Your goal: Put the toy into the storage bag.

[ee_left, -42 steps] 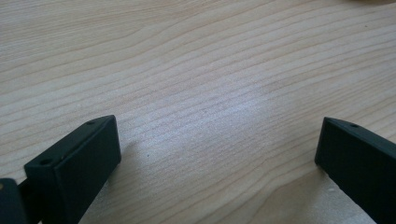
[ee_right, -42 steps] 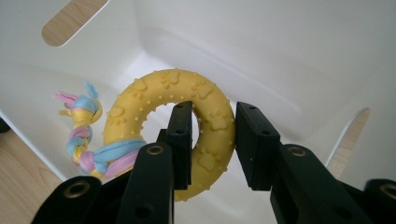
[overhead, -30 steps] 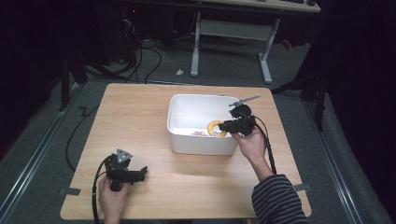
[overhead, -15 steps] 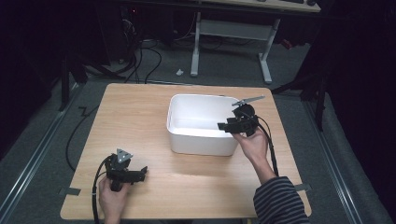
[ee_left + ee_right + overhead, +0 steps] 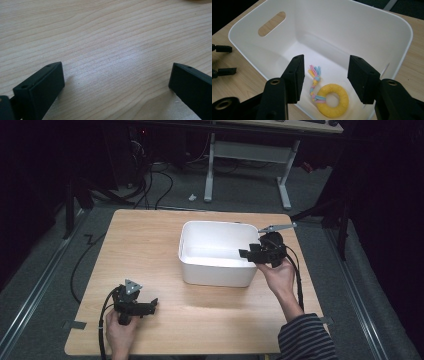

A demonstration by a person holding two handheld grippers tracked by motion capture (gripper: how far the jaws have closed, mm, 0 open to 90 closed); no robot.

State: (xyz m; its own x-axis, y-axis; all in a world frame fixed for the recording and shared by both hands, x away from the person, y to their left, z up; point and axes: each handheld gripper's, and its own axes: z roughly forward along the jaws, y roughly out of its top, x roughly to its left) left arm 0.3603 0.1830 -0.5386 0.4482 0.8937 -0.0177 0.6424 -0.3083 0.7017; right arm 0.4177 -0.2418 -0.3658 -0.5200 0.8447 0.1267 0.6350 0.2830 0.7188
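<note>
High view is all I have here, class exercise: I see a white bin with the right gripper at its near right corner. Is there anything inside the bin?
Observer: Yes. The right gripper view shows a yellow ring toy on the floor of the white bin.
Operator: Anything attached to the ring?
Observer: A braided pastel rope with a frayed end lies against its left side.
Operator: Is the right gripper holding it?
Observer: No. The right gripper is open above the toy, its jaws apart.
Operator: And the left one?
Observer: The left gripper is open over bare wooden table.
</note>
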